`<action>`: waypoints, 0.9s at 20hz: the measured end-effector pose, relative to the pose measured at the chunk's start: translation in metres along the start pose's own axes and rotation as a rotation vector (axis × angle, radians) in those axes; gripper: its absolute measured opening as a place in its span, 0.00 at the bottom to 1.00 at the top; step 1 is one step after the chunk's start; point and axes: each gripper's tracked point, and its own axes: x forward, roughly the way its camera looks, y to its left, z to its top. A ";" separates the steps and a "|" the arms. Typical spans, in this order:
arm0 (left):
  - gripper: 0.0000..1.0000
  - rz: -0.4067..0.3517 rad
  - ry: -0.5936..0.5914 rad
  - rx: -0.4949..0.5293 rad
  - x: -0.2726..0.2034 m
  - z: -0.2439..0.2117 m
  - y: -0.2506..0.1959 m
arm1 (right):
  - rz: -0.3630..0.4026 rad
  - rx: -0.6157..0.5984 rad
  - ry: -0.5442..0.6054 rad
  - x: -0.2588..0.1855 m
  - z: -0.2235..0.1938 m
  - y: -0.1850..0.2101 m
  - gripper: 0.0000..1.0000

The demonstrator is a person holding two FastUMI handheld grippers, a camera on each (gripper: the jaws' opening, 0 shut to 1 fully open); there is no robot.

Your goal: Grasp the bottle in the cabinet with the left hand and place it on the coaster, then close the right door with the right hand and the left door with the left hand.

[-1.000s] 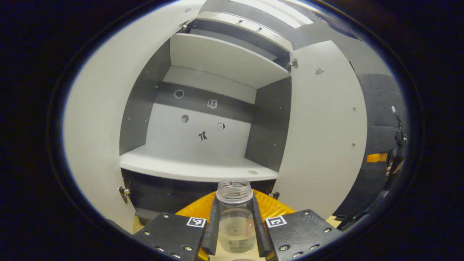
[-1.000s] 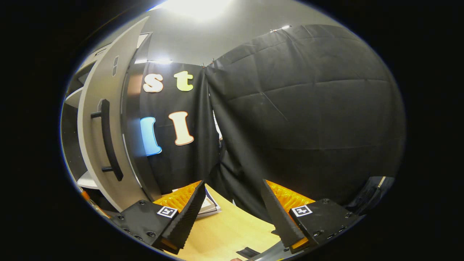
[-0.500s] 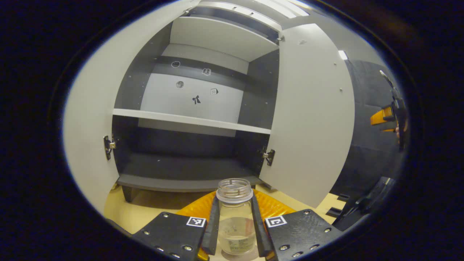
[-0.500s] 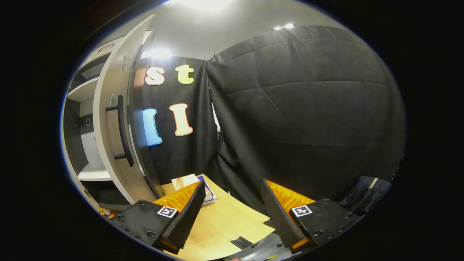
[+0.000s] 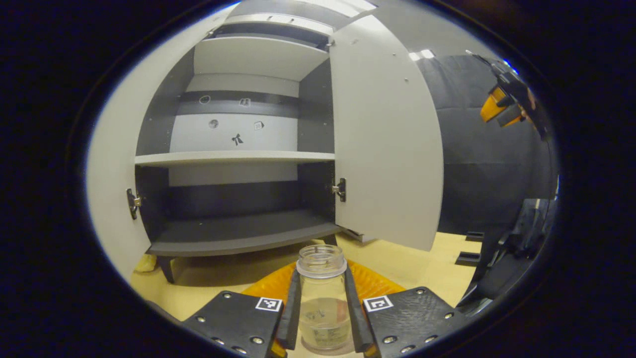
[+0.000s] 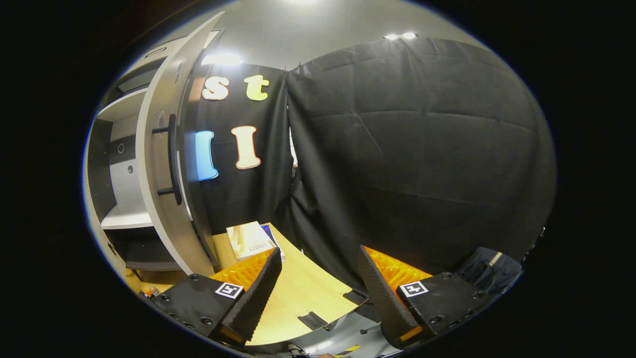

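— Bottle (image 5: 321, 298)? 
— Upright between the left gripper (image 5: 322, 318) fingers, pinched on both sides, open mouth up, low over the wooden table (image 5: 422, 268), in front of the cabinet (image 5: 238, 233).
— Doors?
— Both swung open; right door (image 5: 385, 139) just right of the bottle.
— Right gripper (image 6: 318, 293)?
— Spread wide, holding nothing, raised beside the right door's handle (image 6: 171, 159).

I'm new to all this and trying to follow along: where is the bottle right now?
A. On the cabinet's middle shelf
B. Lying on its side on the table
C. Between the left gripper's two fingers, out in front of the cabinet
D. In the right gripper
C: in the left gripper view the bottle stands upright between the left gripper's fingers, in front of the open cabinet; the right gripper is open and holds nothing.
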 end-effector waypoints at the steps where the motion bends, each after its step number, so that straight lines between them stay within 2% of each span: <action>1: 0.45 0.007 -0.008 0.005 -0.002 0.003 0.001 | -0.014 -0.031 -0.013 0.001 0.003 -0.006 0.98; 2: 0.39 0.012 -0.015 0.009 0.000 0.005 0.003 | -0.024 -0.052 -0.026 0.002 0.009 -0.012 0.98; 4: 0.39 0.017 -0.011 0.005 -0.001 0.004 0.001 | -0.030 -0.053 -0.055 0.000 0.021 -0.018 0.98; 5: 0.46 0.016 -0.013 0.001 -0.003 0.004 0.001 | -0.035 -0.044 -0.068 -0.001 0.024 -0.021 0.98; 6: 0.52 0.017 -0.005 -0.003 -0.002 0.003 0.000 | -0.040 -0.034 -0.073 -0.001 0.026 -0.023 0.93; 7: 0.48 0.021 -0.001 -0.006 -0.004 0.002 0.001 | -0.042 -0.023 -0.072 0.000 0.024 -0.024 0.93; 10: 0.88 0.039 0.009 -0.015 -0.014 0.003 0.006 | -0.051 -0.033 -0.052 -0.001 0.013 -0.028 0.93; 11: 0.85 0.033 0.014 -0.020 -0.016 0.002 0.005 | -0.056 -0.038 -0.045 -0.002 0.010 -0.030 0.93; 12: 0.89 0.022 0.025 -0.026 -0.020 0.003 0.002 | -0.055 -0.038 -0.039 -0.003 0.008 -0.030 0.93; 13: 0.85 0.022 0.032 -0.035 -0.024 0.005 0.001 | -0.054 -0.037 -0.039 -0.004 0.007 -0.030 0.93; 14: 0.85 0.024 0.034 -0.042 -0.031 0.010 0.003 | -0.055 -0.038 -0.045 -0.004 0.008 -0.030 0.93; 15: 0.85 0.038 0.030 -0.050 -0.036 0.017 0.004 | -0.056 -0.040 -0.050 -0.002 0.007 -0.030 0.93; 16: 0.89 0.058 0.027 -0.058 -0.046 0.026 0.008 | -0.052 -0.042 -0.056 0.002 0.009 -0.028 0.93; 17: 0.85 0.079 0.023 -0.062 -0.060 0.035 0.010 | -0.043 -0.040 -0.061 0.008 0.009 -0.025 0.93; 18: 0.89 0.116 0.023 -0.057 -0.076 0.046 0.017 | -0.027 -0.036 -0.066 0.014 0.010 -0.020 0.93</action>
